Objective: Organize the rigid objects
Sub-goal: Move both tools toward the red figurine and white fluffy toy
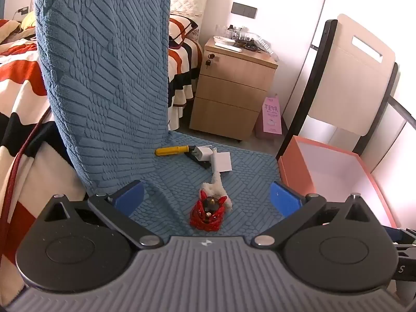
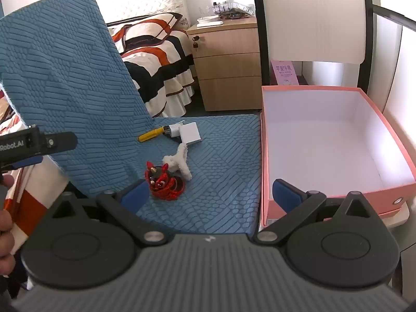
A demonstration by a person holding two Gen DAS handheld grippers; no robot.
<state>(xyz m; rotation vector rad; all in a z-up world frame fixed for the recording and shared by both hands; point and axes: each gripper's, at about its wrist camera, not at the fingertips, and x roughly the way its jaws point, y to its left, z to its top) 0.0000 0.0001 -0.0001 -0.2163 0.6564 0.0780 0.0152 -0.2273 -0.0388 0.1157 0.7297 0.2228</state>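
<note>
On the blue-covered chair seat (image 1: 234, 179) (image 2: 223, 161) lie a red dragon figurine (image 1: 206, 214) (image 2: 163, 184), a white fuzzy toy (image 1: 217, 186) (image 2: 180, 162), a yellow-handled tool (image 1: 171, 150) (image 2: 150, 134), a white charger plug (image 1: 201, 153) (image 2: 173, 130) and a white square box (image 1: 222, 161) (image 2: 191, 132). An open pink box (image 1: 338, 171) (image 2: 330, 140) with a white inside stands empty to the right. My left gripper (image 1: 206, 197) is open, its jaws either side of the figurine. My right gripper (image 2: 210, 192) is open and empty above the seat's front edge.
The chair's tall blue backrest (image 1: 104, 72) (image 2: 59, 78) rises on the left. A bed with a striped blanket (image 1: 18, 83) (image 2: 156, 59), a wooden drawer unit (image 1: 231, 88) (image 2: 228, 62) and a white chair back (image 1: 348, 72) (image 2: 314, 18) stand behind.
</note>
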